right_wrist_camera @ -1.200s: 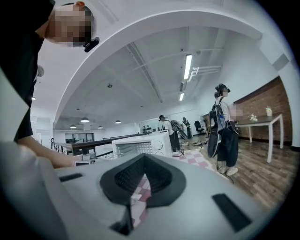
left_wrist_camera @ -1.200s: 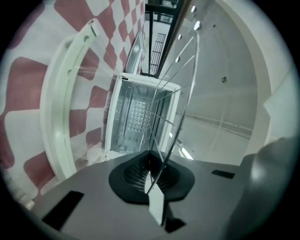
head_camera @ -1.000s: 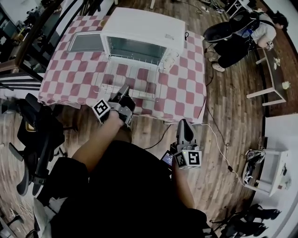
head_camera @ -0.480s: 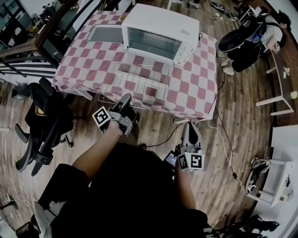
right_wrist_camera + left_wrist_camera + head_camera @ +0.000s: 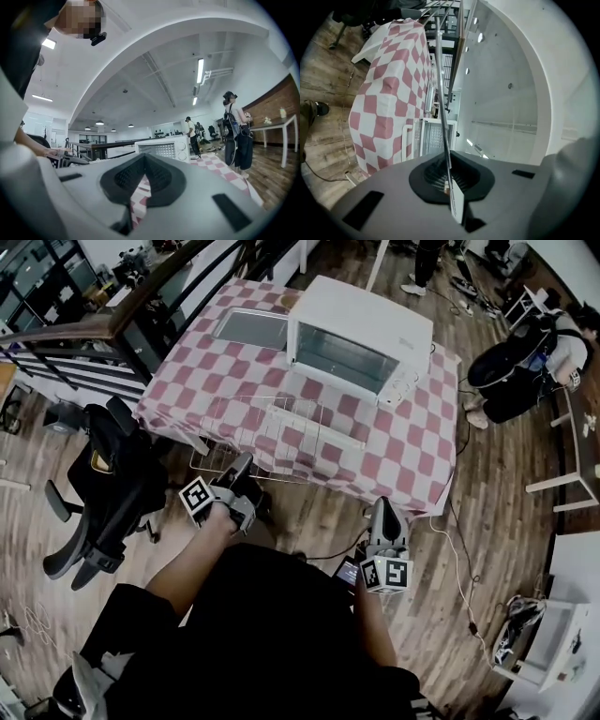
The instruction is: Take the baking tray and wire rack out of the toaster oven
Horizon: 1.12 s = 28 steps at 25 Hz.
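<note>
Your left tongs (image 5: 242,468) are clenched on the near rim of the silver wire rack (image 5: 274,439), which is clear of the white toaster oven (image 5: 361,338) and juts past the near edge of the red-checked surface (image 5: 412,446). The grey baking tray (image 5: 251,329) sits just left of the oven. Your right tongs (image 5: 382,512) are closed and empty over the wooden floor (image 5: 309,521)

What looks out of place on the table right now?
The silver wire rack juts past the near edge of the red-and-white checkered table, partly over the wooden floor, pinched only at its near rim by the left gripper. The grey baking tray lies flat beside the white toaster oven.
</note>
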Each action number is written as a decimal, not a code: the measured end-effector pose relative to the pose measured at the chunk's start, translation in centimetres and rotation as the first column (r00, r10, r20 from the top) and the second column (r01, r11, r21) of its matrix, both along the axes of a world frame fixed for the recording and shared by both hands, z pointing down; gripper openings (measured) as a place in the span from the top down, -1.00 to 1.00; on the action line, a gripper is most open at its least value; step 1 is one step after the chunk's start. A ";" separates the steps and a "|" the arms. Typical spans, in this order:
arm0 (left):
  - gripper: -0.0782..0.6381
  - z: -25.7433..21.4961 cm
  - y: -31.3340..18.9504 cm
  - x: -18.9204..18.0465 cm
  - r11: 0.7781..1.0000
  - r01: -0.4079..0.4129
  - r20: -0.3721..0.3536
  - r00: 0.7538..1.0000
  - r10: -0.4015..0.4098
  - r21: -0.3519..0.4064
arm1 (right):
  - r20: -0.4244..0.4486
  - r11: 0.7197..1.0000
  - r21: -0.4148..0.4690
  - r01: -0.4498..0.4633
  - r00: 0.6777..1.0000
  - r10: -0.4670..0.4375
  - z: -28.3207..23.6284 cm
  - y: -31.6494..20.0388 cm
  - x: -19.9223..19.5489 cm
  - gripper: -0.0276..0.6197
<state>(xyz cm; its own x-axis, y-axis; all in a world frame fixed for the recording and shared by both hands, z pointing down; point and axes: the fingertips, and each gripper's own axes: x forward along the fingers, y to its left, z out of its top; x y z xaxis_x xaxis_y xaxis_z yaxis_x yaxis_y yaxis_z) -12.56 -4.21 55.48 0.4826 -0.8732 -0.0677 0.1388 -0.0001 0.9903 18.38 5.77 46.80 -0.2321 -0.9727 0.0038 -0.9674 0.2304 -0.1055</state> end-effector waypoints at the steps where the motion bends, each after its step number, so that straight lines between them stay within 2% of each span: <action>1: 0.79 0.1 -0.5 -0.9 1.000 0.007 0.007 1.000 -0.006 -0.004 | -0.001 1.000 0.000 0.005 1.000 -0.005 0.0 -0.7 -0.4 0.91; 6: 0.79 1.0 -4.6 -5.7 0.999 0.048 0.035 0.998 -0.047 -0.022 | 0.000 1.000 -0.010 0.027 1.000 -0.027 0.4 -5.6 -2.8 0.91; 13: 0.79 2.4 -13.1 -11.7 0.996 0.082 0.060 0.995 -0.080 -0.020 | -0.029 1.000 0.002 0.020 0.999 -0.020 0.0 -14.3 -5.6 0.91; 18: 0.79 5.7 -18.5 -14.5 0.993 0.097 0.064 0.994 -0.093 -0.067 | -0.046 1.000 -0.003 0.012 0.999 -0.012 -0.5 -19.6 -7.0 0.91; 22: 0.79 8.5 -22.6 -15.1 0.992 0.056 0.091 0.995 -0.046 -0.111 | -0.047 1.000 -0.008 -0.020 0.999 0.020 -1.2 -22.8 -7.8 0.91; 28: 0.79 11.0 -26.7 -15.3 0.986 -0.012 0.074 0.997 0.024 -0.166 | -0.053 0.998 -0.035 -0.050 0.997 0.049 -0.7 -25.7 -9.3 0.91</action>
<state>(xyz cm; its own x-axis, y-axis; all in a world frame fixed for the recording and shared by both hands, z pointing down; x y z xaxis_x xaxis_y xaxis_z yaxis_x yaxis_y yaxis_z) -27.86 -30.87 66.50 0.4966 -0.8604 0.1143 0.0618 0.1664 0.9841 9.12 -19.90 46.13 -0.1823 -0.9820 0.0502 -0.9819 0.1791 -0.0623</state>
